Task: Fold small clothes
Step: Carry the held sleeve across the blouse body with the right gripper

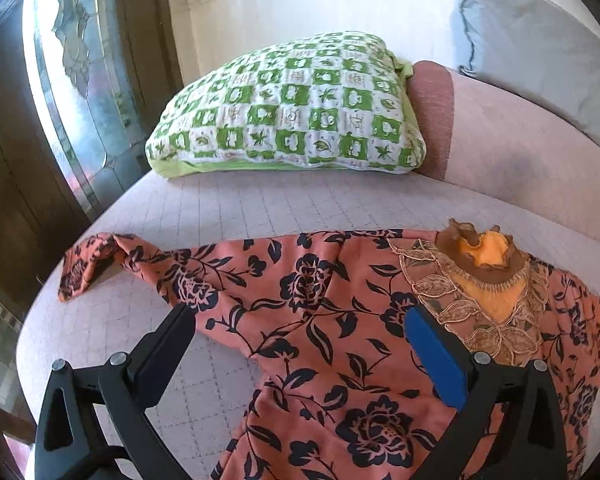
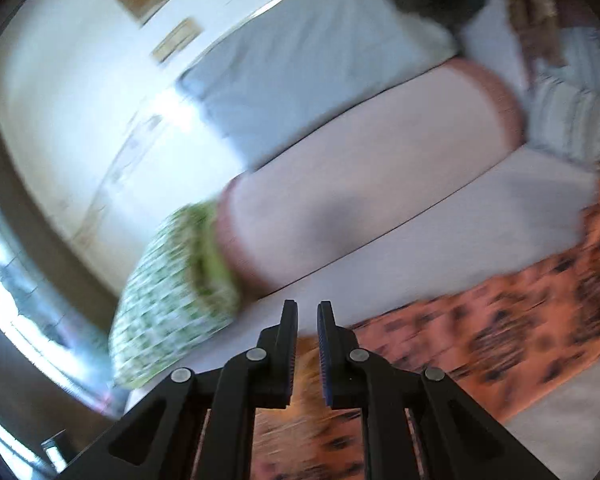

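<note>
In the left wrist view, an orange dress (image 1: 320, 320) with a dark flower print lies spread across the lower half of the frame on a pale quilted bed (image 1: 260, 204). Its embroidered neckline with a yellow lining sits at the right, and one sleeve stretches to the left edge of the bed. The left gripper (image 1: 300, 320) has its jaws spread wide over the dress: the left finger tip is at the cloth's lower edge under the sleeve, and the blue-padded right finger is above the chest area just left of the neckline. The body of the dress fills the gap between them. Nothing is pinched.

A green and white checked pillow (image 1: 292, 108) lies at the upper centre, with a pink bolster (image 1: 512, 132) to its right and a grey pillow (image 1: 540, 40) at the upper right.

The right wrist view is blurred. The right gripper (image 2: 307, 312) has its jaws nearly together with a narrow gap showing; whether they hold anything cannot be told. The dress (image 2: 500, 328) lies at the lower right and passes under the fingers, the checked pillow (image 2: 168, 300) at the left.
</note>
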Motion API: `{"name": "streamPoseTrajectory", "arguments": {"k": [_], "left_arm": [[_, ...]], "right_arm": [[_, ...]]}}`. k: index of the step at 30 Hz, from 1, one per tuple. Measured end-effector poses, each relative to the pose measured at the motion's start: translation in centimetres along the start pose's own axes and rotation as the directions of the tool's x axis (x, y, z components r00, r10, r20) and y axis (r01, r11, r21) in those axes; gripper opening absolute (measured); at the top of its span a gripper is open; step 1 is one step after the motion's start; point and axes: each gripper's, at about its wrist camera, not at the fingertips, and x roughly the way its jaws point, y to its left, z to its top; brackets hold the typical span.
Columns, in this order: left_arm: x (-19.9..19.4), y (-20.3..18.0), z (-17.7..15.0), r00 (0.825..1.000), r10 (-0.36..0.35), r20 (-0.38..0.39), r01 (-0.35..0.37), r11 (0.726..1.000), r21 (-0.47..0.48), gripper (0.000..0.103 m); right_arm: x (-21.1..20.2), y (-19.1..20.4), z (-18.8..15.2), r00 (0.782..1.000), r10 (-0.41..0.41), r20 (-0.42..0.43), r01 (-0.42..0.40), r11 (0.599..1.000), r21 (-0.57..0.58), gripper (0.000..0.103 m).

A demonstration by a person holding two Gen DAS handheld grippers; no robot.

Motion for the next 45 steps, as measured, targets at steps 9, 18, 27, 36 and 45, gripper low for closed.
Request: {"name": "streamPoseTrajectory", "arguments": {"k": [9,18,27,36,45], "left_arm": [[-1.0,-3.2,-0.9,0.999,-0.033,0.025,0.03,0.995,0.098,0.103],[-0.4,-7.3,-2.0,0.997,-0.082,-0.008,0.082,0.985,0.149,0.103],[1.1,-10.2,-2.5,0.995,-0.097,-0.027,0.1,0.982,0.163,0.103],[1.8,-12.4,-2.9,0.997,-0.078,-0.02,0.081,0.969,0.232,0.103],[-0.4,-8.6,-1.5,0.997,-0.072,0.024,0.067,0.986,0.153,0.103]], "right_arm": [[-2.2,-5.3,-2.6,0.991,-0.091,-0.096,0.092,0.996,0.007,0.013],[-10.1,-22.3,-1.5,0.975,-0.223,0.025,0.199,0.911,0.362,0.087],[-7.9,-35.3,1.7,0.958,-0.282,0.057,0.183,0.75,0.635,0.072],[-5.3,-39.1,3.9,0.91,-0.41,0.069,0.268,0.705,0.656,0.013],[-7.4,-26.7,5.8,0.968,-0.17,0.185,0.068,0.886,0.459,0.007]]}}
